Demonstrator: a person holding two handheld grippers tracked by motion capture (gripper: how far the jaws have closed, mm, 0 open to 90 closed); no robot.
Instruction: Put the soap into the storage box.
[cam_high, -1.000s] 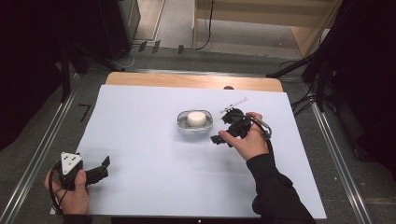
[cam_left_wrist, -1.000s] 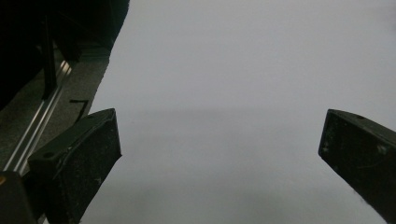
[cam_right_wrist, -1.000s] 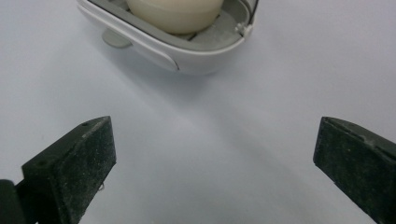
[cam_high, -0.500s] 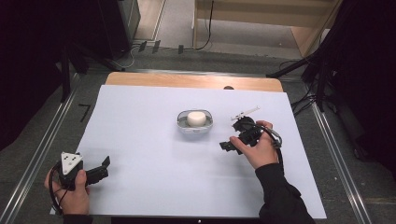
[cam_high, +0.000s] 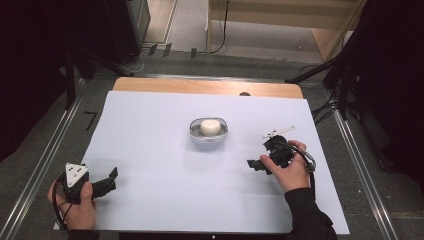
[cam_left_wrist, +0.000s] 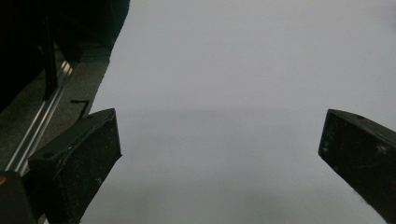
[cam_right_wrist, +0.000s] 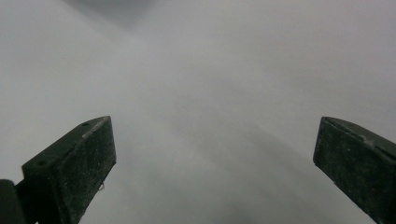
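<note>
A pale sheet (cam_high: 165, 150) covers the table, with dark floor and cables beyond its far edge. At the near left corner, the left gripper (cam_high: 111, 179) rests on the sheet in the person's hand, its jaws spread wide with nothing between them. Near the middle, a little toward the far side, sits a clear shallow dish (cam_high: 208, 134) holding a white puck (cam_high: 210, 126). To its right and nearer, well apart from it, the right gripper (cam_high: 254, 164) points left, jaws wide apart and empty, over bare sheet.
</note>
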